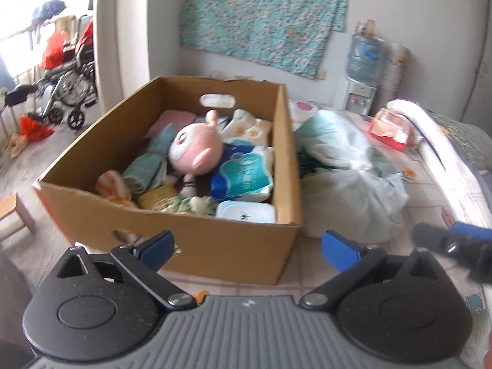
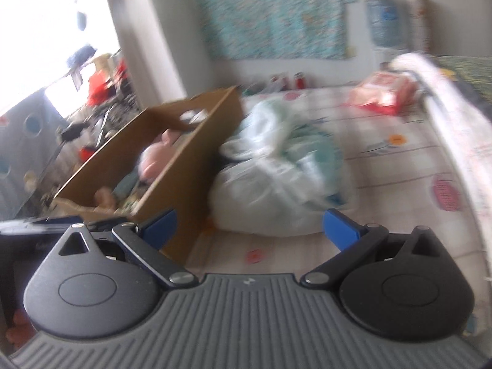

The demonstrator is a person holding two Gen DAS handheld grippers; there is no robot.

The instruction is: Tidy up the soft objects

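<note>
A cardboard box stands on the bed, filled with soft things: a pink plush doll, a rolled teal towel, a blue-and-white tissue pack and a wipes pack. Just right of the box lies a white plastic bag with green cloth inside. My left gripper is open and empty in front of the box's near wall. My right gripper is open and empty too, facing the white bag with the box to its left. The view is blurred.
A pink-red packet lies farther back on the patterned bed sheet. A rolled quilt runs along the right side. A water dispenser and a wheelchair stand on the floor beyond. The right gripper's body pokes in at the right.
</note>
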